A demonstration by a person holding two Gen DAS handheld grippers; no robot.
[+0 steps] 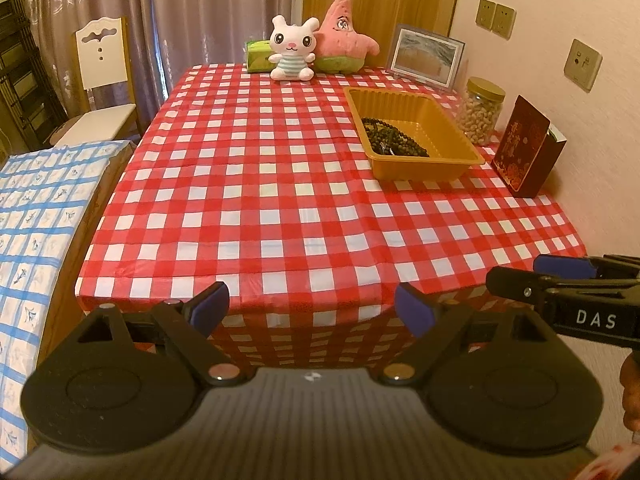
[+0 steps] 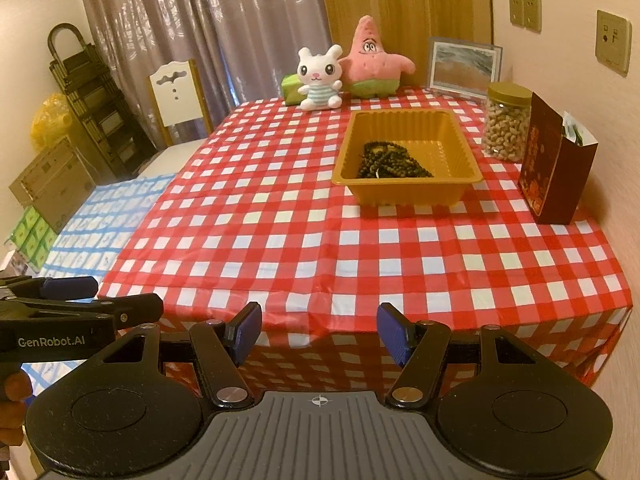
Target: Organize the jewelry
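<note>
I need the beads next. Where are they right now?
In both views the dark beads lie inside the gold tray, right of the table's middle, left of the nut jar.

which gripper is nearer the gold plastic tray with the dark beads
Right, slightly. The right gripper faces the gold plastic tray almost head-on from the table's near edge; the left gripper sits beside it, farther left, with the tray off to its right.
</note>
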